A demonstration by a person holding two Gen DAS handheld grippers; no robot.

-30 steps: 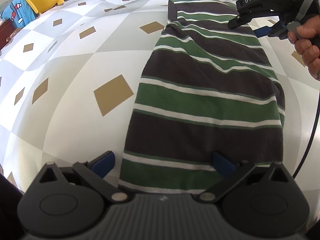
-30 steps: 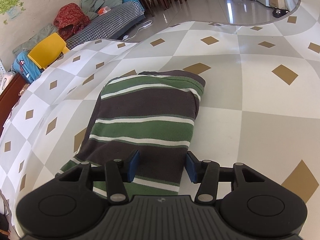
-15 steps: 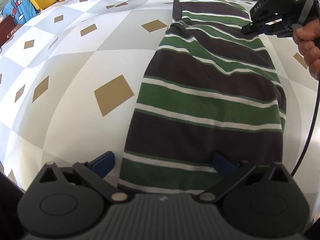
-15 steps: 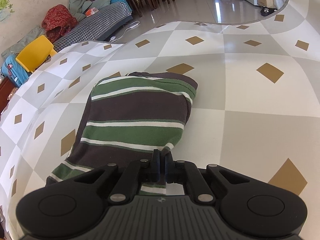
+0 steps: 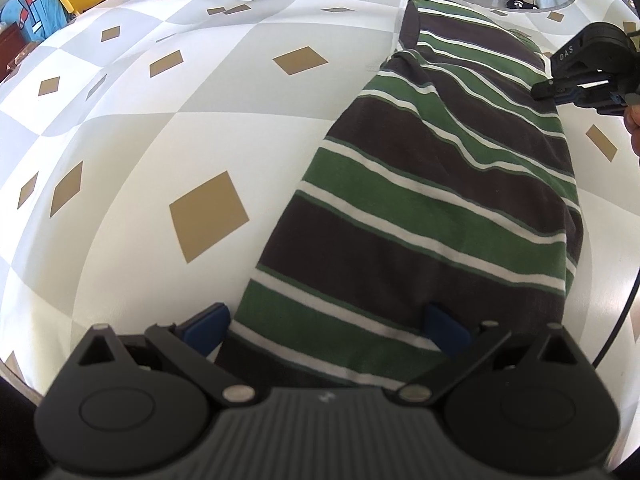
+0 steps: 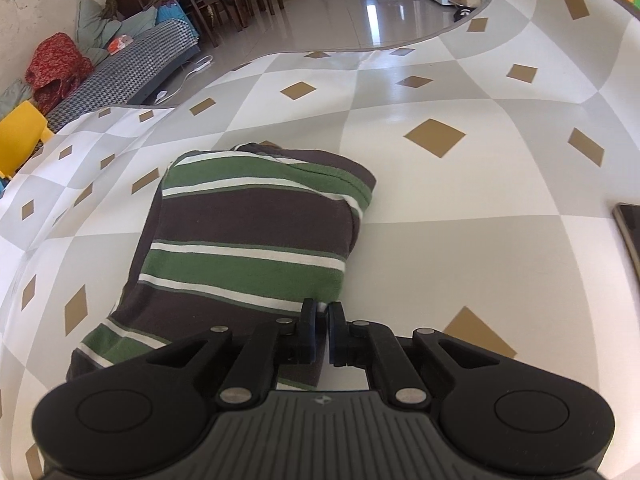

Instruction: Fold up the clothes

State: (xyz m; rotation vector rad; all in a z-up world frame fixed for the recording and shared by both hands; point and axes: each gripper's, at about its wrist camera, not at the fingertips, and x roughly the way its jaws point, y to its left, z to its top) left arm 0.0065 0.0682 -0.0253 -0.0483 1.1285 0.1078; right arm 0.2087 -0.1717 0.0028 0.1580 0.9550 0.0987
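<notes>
Two tools: right tool (image 6: 323, 322) clenched on striped shirt (image 5: 432, 200) edge for folding; left tool (image 5: 326, 330) spread, straddling hem.

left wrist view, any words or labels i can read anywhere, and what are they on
"DAS": white letters on the black body of the right gripper, at the right edge of the left wrist view.
Small pale mark on the left gripper housing: a logo, no letters legible.
Boxes in the far background: print too small to read.
Striped shirt: no text.
</notes>
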